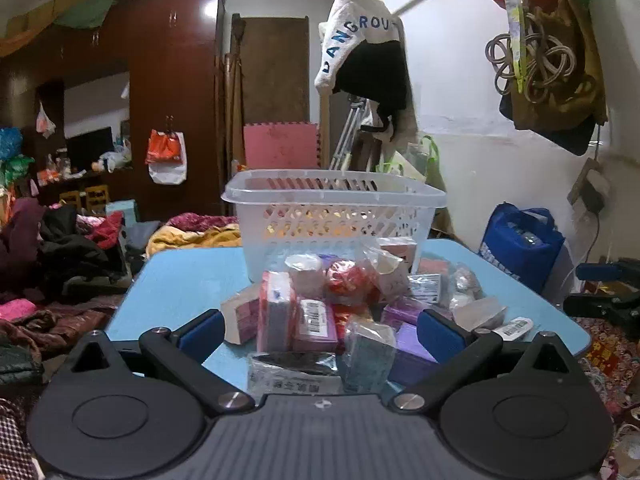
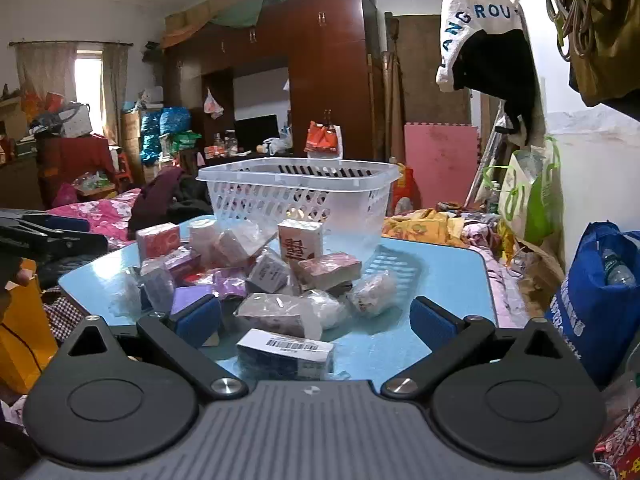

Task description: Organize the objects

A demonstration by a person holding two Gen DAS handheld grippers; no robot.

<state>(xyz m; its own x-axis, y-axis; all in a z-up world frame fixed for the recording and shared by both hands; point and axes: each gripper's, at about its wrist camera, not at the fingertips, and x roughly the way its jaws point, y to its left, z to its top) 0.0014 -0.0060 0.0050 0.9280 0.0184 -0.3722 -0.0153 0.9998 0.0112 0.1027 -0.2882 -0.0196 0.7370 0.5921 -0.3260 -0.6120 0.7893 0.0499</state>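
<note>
A pile of small wrapped boxes and packets (image 1: 340, 312) lies on a light blue table (image 1: 180, 292). A clear plastic basket (image 1: 334, 216) stands behind the pile. My left gripper (image 1: 320, 334) is open and empty, its blue pads on either side of the near packets. In the right wrist view the same pile (image 2: 256, 276) and the basket (image 2: 298, 196) show on the table (image 2: 440, 280). My right gripper (image 2: 316, 322) is open and empty, low over the near edge, with a barcoded box (image 2: 286, 354) between its fingers.
A blue shopping bag (image 2: 596, 304) stands right of the table. Clothes and bedding (image 1: 60, 248) lie left of it and behind it. A white garment (image 1: 360, 40) hangs above the basket. The other gripper (image 2: 44, 236) shows at the left edge.
</note>
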